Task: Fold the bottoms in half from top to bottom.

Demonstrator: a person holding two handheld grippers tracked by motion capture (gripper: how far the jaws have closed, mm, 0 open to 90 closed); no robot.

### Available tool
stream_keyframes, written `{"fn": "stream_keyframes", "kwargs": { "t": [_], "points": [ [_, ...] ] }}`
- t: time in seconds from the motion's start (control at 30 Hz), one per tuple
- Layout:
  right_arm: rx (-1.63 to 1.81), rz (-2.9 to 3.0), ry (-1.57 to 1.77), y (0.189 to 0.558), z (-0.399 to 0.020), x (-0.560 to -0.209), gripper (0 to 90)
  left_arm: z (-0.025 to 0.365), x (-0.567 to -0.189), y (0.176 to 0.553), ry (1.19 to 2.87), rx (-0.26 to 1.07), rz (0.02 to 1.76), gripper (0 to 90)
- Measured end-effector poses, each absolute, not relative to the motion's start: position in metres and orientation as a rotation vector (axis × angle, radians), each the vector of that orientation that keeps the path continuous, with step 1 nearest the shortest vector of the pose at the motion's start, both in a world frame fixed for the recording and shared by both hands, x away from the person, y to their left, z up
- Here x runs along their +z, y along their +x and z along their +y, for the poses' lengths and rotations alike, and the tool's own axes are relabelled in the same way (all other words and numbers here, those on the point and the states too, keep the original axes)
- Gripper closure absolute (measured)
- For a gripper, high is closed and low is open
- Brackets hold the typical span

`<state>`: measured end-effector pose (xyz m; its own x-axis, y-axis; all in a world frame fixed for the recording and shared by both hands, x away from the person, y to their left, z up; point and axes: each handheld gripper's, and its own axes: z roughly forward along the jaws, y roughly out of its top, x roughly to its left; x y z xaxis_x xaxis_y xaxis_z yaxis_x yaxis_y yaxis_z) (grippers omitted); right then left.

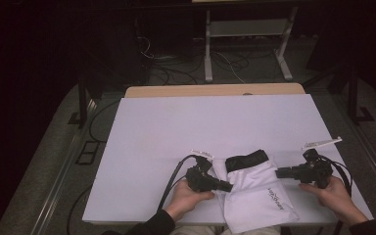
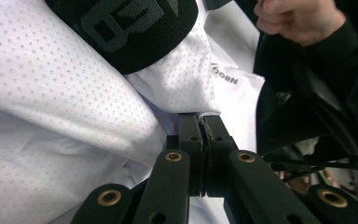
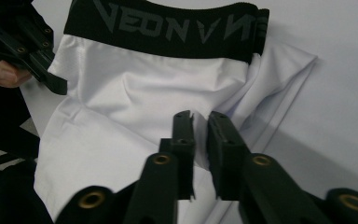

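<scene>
A: Shorts (image 1: 252, 188), white with a black waistband (image 1: 246, 160), lie on the white surface (image 1: 176, 132) at its near edge in the high view, their lower end hanging over that edge. The left hand-held gripper (image 1: 229, 186) touches their left side; the right hand-held gripper (image 1: 278, 172) points at their right side.

B: Any room around them?

A: Plenty. The far half of the surface is bare. Two small white tags (image 1: 321, 143) lie near the grippers, and a metal stand (image 1: 247, 29) and cables (image 1: 176, 68) sit on the floor beyond.

B: And the left gripper view?

A: Close up, mesh fabric (image 2: 74, 107) with small lettering (image 2: 226, 77). The jaws are pressed together on a fold of the shorts. The other hand (image 2: 298, 18) shows top right.

B: The right gripper view?

A: The waistband's grey lettering (image 3: 168, 21) reads clearly. The jaws stand slightly apart over the fabric, gripping nothing; the left hand-held gripper's tip (image 3: 56, 84) meets the cloth's edge.
</scene>
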<state>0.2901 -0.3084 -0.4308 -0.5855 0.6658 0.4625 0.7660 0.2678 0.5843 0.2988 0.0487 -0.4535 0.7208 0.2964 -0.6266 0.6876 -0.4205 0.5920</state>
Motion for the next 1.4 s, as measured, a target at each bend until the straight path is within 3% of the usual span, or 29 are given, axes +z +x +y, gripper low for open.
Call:
{"fn": "stream_keyframes", "kwargs": {
  "t": [0.27, 0.6, 1.1, 1.4],
  "points": [
    [-1.310, -2.382, -1.422, 0.301, -0.304, -0.419, 50.3, 0.047, -0.455, 0.299, 2.026, -0.528, 0.750, 87.5],
    [-1.311, -2.360, -1.492, 0.331, -0.293, -0.419, 40.8, 0.043, -0.455, 0.297, 2.078, -0.487, 0.726, 87.5],
    [-1.222, -2.303, -1.513, 0.369, -0.281, -0.440, 40.8, 0.040, -0.456, 0.297, 2.092, -0.485, 0.720, 87.5],
    [-1.187, -2.262, -1.450, 0.375, -0.273, -0.450, 50.1, 0.040, -0.456, 0.297, 2.091, -0.485, 0.718, 87.5]
  ]
}}
